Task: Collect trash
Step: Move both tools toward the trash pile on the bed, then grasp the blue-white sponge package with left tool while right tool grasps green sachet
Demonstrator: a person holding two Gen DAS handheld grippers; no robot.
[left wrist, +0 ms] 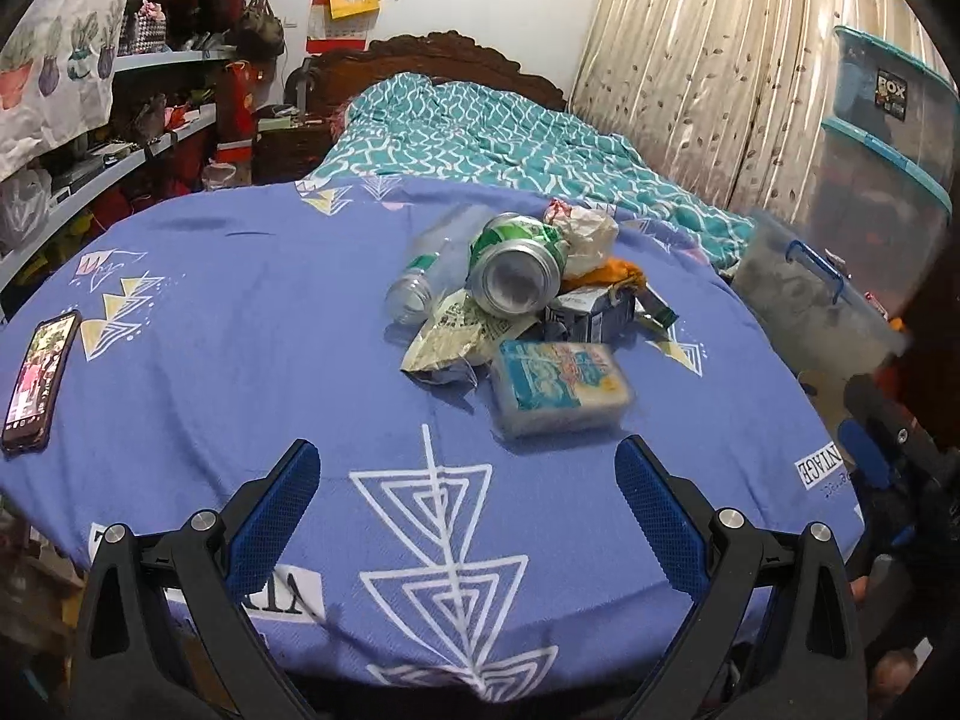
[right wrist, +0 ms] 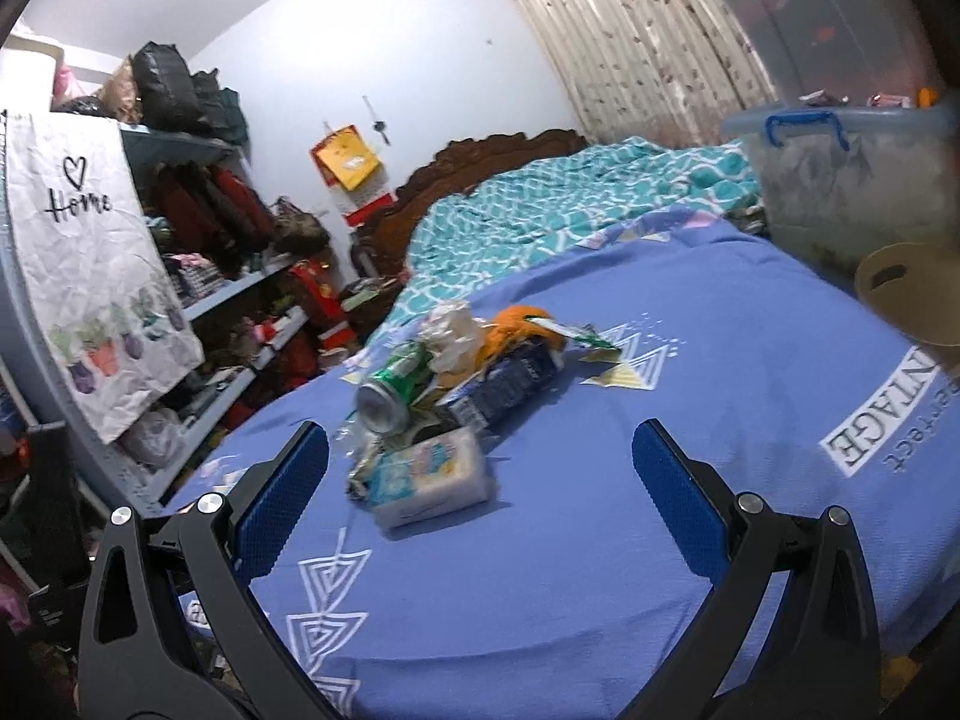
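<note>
So the desk (left wrist: 180, 312) is covered in a soft purple-blue cloth with white nested-triangle prints and a block-letter label near the edge. It sits right against a bed (left wrist: 480, 132) with a teal wavy-pattern quilt and a carved dark wood headboard. In the left wrist view there are grey shelves (left wrist: 162, 120) crammed with bags and clothes off at 10 o'clock, a leafy striped curtain (left wrist: 708, 72) at 1 o'clock, and stacked clear storage boxes with teal lids at 2 o'clock.

The trash pile (left wrist: 528, 300) sits roughly mid-desk, at 12 o'clock from both cameras. What I can make out:
- a crushed green and silver aluminium can (left wrist: 519, 276) lying on its side, shiny round end facing the camera
- a clear plastic bottle (left wrist: 429, 276) on its side, touching the can at its 9 o'clock
- a crumpled white paper wad (left wrist: 585, 234) and something orange behind the can
- a dark blue carton (left wrist: 591, 315), flattened-ish
- a wrinkly foil-type wrapper (left wrist: 450, 339) at the front
- a soft rectangular tissue pack (left wrist: 561, 387) in glossy plastic, nearest the tongs

A phone (left wrist: 33, 381) in a dark case lies screen up at 9 o'clock, well apart from the pile. A frosted tub with a blue handle (right wrist: 840, 180) sits off the desk at 2 o'clock in the right view, with a beige plastic thing near it.

Left tongs (left wrist: 468, 510) are spread wide, blue textured pads gripping nothing, hovering over the near edge. Right tongs (right wrist: 480, 492) are the same, wide apart and empty, with the tissue pack (right wrist: 429, 477) lying between the tips in view.
</note>
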